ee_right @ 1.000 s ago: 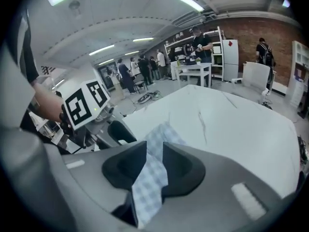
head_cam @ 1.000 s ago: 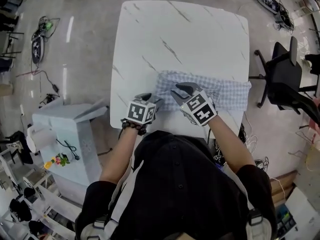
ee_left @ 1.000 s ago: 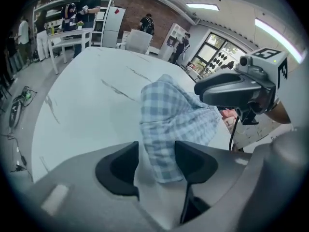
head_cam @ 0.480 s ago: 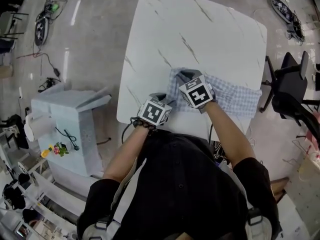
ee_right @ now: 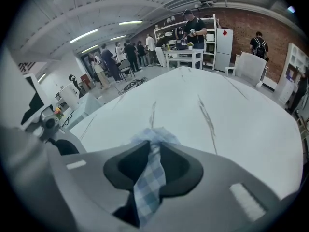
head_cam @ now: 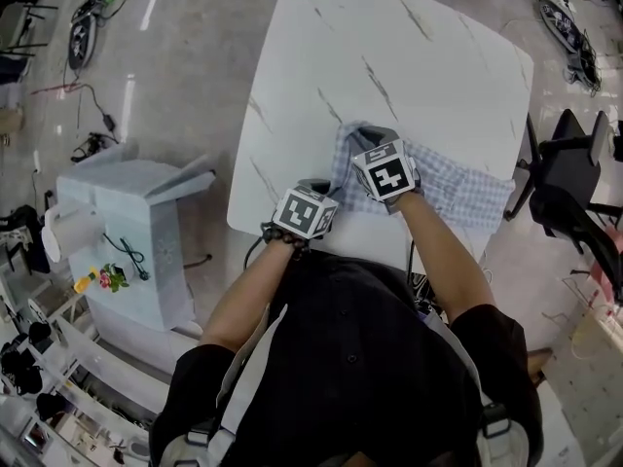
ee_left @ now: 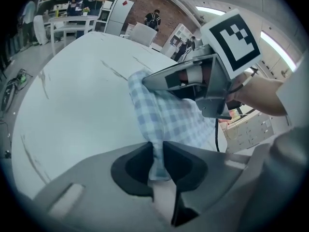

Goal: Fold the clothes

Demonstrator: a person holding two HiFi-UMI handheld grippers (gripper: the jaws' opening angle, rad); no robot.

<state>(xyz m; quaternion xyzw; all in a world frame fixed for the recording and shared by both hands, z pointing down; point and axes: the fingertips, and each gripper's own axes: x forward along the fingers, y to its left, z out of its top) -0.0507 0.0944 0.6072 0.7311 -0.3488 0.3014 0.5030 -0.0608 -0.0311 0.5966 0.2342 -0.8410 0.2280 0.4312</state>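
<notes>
At the bottom of the head view, your arms (head_cam: 443,261) in black sleeves are reaching up the frame to the near edge of a white marble-patterned table (head_cam: 389,56).

Your left gripper (head_cam: 327,191) is sitting at that near edge, just left of centre. Its jaws have just been closing and are now standing narrow. In the left gripper view, the left gripper (ee_left: 157,157) is pinching a thin strip of a blue-and-white checked cloth (ee_left: 169,120) between its black pads.

Your right gripper (head_cam: 362,134) is just above and to the right, further onto the table. Its jaws have also just been closing and are narrow. In the right gripper view, the right gripper (ee_right: 153,163) is clamping a bunched fold of the checked cloth (ee_right: 147,190).

The cloth (head_cam: 453,188) is lying on the near right part of the table, running from the two grippers across to the table's right edge. Its left end is gathered up between the grippers.

Beyond the table, a black office chair (head_cam: 574,178) is standing at the right of the frame. A white cabinet (head_cam: 136,232) is standing on the floor at the left.
</notes>
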